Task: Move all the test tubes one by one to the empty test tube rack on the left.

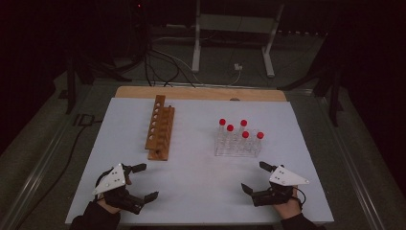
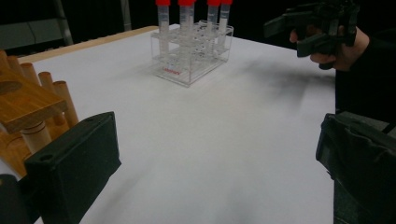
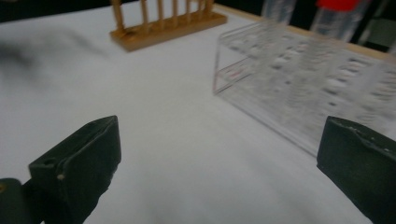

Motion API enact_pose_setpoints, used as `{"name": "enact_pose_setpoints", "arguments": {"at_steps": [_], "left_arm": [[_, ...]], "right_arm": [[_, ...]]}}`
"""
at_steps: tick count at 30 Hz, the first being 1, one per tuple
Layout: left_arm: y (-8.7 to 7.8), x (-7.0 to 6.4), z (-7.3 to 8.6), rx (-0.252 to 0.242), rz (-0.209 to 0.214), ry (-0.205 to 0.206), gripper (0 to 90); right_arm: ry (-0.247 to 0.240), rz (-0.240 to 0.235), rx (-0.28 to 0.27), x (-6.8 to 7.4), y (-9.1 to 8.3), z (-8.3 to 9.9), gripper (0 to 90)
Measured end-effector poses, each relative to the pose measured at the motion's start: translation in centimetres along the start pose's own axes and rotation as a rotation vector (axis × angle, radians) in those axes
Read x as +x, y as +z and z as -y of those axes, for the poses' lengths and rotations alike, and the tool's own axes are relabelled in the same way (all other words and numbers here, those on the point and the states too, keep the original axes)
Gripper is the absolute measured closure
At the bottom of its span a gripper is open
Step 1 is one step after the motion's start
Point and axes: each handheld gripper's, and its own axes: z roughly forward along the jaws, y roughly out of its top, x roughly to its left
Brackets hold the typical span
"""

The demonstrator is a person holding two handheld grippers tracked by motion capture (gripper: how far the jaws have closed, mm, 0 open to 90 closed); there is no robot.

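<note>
White worktop [image 1: 201, 191], wooden edge along the far side. Wooden rack [image 1: 160, 127], left of centre, row of holes on top, just beyond the left gripper [image 1: 145, 182]. Clear plastic rack [image 1: 238, 143], right of centre, holding five red-capped tubes [image 1: 245, 134], just beyond the right gripper [image 1: 256, 176]. Both grippers at the near edge, one in each hand, jaws wide apart and gripping nothing, well apart from each other. In the left gripper view: wooden rack's pegs close at left, clear rack farther off, right gripper at upper right. In the right gripper view: clear rack's wall just beside the right-hand jaw, not between the jaws; tube caps blurred.
</note>
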Motion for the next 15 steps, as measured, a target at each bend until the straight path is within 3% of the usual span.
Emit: {"name": "enact_pose_setpoints", "arguments": {"at_steps": [5,11,15], "left_arm": [[0.11,-0.1,-0.03,0.008,-0.006,0.006,0.4],[0.1,-0.06,-0.07,0.001,-0.014,0.001,0.4],[0.14,0.18,-0.07,0.008,-0.018,-0.008,0.4]], "right_arm": [[0.075,-0.048,0.08,-0.78,0.46,0.36,0.0],[0.072,-0.049,0.115,-0.65,0.51,0.26,0.0],[0.067,-0.043,0.108,-0.62,0.34,0.17,0.0]]}}
